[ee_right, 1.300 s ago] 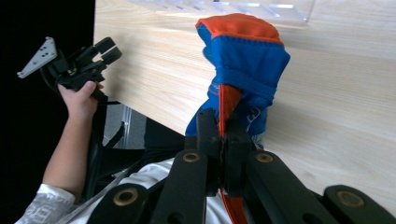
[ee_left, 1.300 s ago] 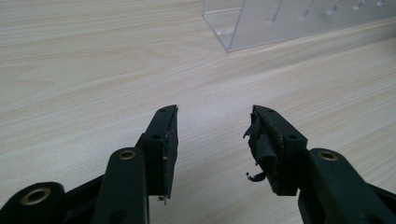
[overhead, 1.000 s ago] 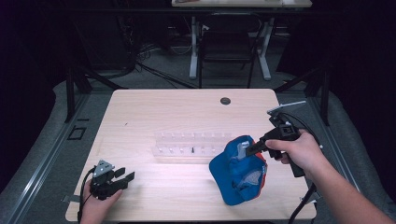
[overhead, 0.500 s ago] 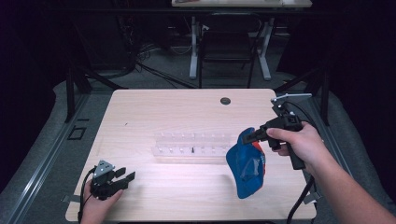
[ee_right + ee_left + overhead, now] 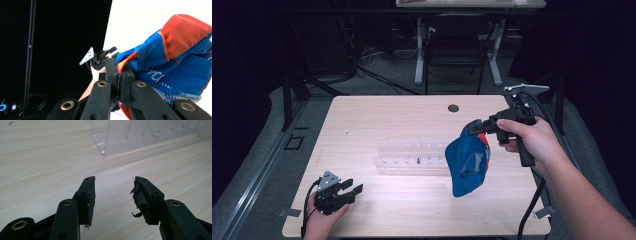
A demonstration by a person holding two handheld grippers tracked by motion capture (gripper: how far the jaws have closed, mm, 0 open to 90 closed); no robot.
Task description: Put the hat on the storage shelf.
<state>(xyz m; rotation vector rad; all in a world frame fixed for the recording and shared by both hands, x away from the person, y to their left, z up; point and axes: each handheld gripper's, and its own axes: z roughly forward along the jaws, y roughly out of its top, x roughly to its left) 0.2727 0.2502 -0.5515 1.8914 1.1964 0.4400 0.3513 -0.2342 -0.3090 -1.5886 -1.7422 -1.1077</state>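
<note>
Right gripper (image 5: 473, 128) has the blue bag (image 5: 468, 162) pinched by its top edge and lifted; fingers (image 5: 111, 72) closed flat on the fabric, orange lining showing at the grip in the right gripper view. Bag hangs free over the right half of the surface (image 5: 377, 120), bottom looks clear of the wood or only just off it, can't tell for sure. It overlaps the right end of the clear rack (image 5: 412, 157) from the high view, looks to be in front of it, though contact there can't be ruled out.

Left gripper (image 5: 343, 192) sits low at the front-left corner, fingers (image 5: 86, 195) about half open, nothing between them, pointed toward the rack's near end. One pad is frayed.

Step in hand: looks like lift-and-carry of the bag, one-handed. Next move probably calls for either a second grip from the left to open or steady it, or a set-down. Either way the left has a long reach across, and the bag is limp, so it'll swing and fold if moved fast. Keep it off the rack.

Versus a second ago: bag was sitting slumped on the surface, broad side up; now it's raised, turned edge-on and hanging narrower. Right hand has moved up and away from the person. Left gripper hasn't budged, rack hasn't shifted
</note>
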